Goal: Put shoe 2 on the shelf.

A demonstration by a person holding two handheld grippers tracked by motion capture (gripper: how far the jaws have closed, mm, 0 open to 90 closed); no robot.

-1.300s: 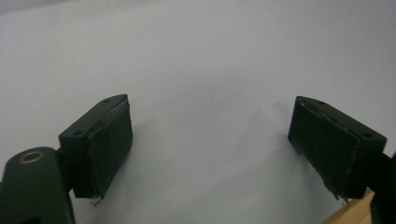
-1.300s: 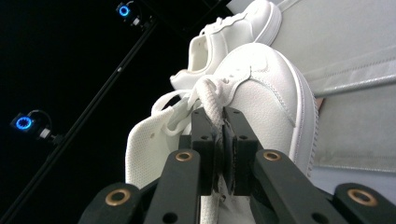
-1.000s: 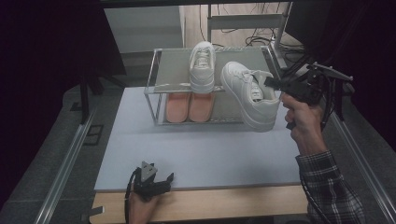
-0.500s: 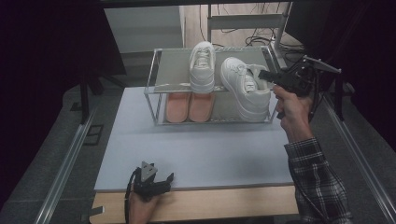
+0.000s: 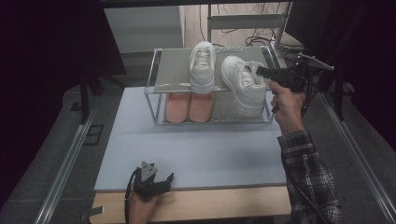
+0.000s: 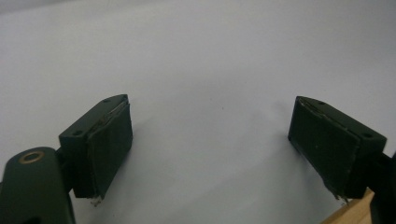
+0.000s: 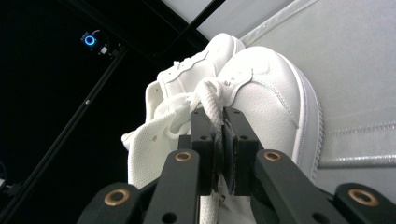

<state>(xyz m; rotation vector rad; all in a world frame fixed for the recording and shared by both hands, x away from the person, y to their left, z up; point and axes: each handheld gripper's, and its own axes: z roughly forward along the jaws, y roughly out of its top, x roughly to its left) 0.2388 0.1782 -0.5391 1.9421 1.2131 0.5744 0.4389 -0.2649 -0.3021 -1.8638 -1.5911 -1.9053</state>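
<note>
Left gripper (image 5: 159, 179): at the near edge of the pale grey tabletop (image 5: 201, 154), jaws wide apart, nothing between them; bare surface under the pads (image 6: 109, 144).
Wooden table edge (image 5: 210, 205): just below that gripper.
Right gripper (image 5: 262, 71): raised at the rack's right end, jaws clamped together on the white lace (image 7: 212, 100) of the held shoe.
Held white leather sneaker (image 5: 243, 91): tilted on its side at the right end of the top shelf, sole hanging past the shelf's front edge.
Metal wire two-tier shoe rack (image 5: 159, 86): mid-table.
Second white sneaker (image 5: 202, 67): upright on the top shelf, just beside the held one.
Pink-soled pair (image 5: 189, 107): on the lower shelf.
</note>
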